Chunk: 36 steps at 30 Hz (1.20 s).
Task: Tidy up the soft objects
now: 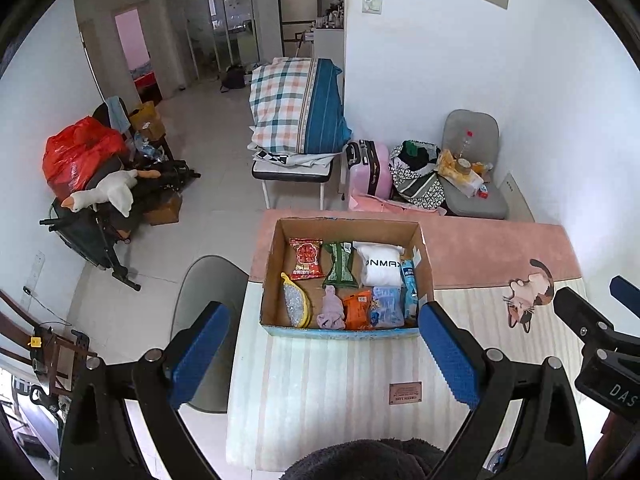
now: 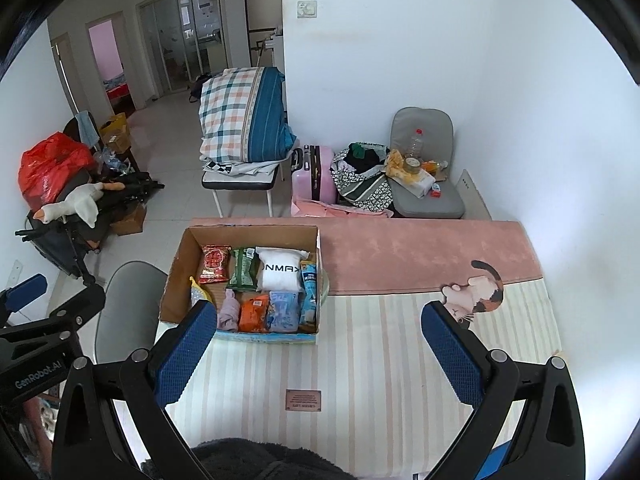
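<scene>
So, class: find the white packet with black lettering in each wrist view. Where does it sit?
Left wrist view: white packet in the cardboard box, back row, centre of picture.
Right wrist view: white packet, same row, left of centre.
Shared landmark: green packet beside it.

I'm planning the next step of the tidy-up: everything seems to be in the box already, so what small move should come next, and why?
Probably just hold both grippers back, or pull them slightly away. The left gripper and right gripper are both open and empty, the cardboard box already holds the packets, the white pouch and the purple cloth in rows, and no loose soft item shows on the striped mat.
</scene>
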Tool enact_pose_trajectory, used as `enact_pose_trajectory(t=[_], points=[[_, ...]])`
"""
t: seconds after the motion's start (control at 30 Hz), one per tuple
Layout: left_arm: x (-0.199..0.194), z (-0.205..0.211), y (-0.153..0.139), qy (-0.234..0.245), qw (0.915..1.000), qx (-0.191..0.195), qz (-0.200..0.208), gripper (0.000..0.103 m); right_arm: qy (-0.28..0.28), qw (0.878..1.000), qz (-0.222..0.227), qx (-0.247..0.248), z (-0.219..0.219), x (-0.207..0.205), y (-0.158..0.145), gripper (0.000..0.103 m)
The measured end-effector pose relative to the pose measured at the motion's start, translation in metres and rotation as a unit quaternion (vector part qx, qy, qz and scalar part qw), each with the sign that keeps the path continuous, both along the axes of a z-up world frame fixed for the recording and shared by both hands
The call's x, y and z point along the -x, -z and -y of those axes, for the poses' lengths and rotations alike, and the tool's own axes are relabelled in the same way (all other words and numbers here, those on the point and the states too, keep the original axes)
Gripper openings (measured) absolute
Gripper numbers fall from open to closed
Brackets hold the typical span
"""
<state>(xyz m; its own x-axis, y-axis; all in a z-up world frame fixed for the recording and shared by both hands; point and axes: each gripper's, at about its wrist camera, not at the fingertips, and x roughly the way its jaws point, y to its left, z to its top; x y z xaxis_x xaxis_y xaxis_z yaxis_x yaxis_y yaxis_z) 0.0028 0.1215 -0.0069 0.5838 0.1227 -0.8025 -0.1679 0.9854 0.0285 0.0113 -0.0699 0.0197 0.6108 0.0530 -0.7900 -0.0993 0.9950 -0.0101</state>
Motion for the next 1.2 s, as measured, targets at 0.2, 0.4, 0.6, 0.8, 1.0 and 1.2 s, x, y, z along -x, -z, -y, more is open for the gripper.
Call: enact_pose_trajectory(t=[0.2,0.4,0.6,0.8,1.0,1.2], points=[[-0.0024,0.0005,0.001,-0.001,1.0,0.0,0.0,0.097,-0.001,1.0,0.002,0.001,0.0005,-0.0022,0.0011,0.103],[-0.0027,-0.0022,0.002,-0.006,1.0,0.001,0.001,0.097,-0.001,1.0,0.002,-0.002,0.0016,-0.0025,0.0004,0.103],[-0.0032,-0.0018,0.0005,-0.01,0.9999,0.0,0.004,0.097,0.0,1.0,0.007,0.002,0.0024,-0.004,-0.0033,0.103],[-0.0028,-0.0014,0.0005,-0.01,0.9999,0.0,0.005,0.097,0.0,1.0,0.008,0.002,0.0021,-0.0069,-0.0064,0.103],[-0.0031,-0.0011,0.0006,-0.012,0.9999,-0.001,0.006,0.097,-0.001,1.0,0.008,0.003,0.0021,-0.0058,-0.006,0.103],[-0.0029,-0.0019,0.0001,-0.012,0.9999,-0.001,0.007,0.097,-0.002,1.0,0.007,0.003,0.0011,-0.0072,-0.0078,0.103]])
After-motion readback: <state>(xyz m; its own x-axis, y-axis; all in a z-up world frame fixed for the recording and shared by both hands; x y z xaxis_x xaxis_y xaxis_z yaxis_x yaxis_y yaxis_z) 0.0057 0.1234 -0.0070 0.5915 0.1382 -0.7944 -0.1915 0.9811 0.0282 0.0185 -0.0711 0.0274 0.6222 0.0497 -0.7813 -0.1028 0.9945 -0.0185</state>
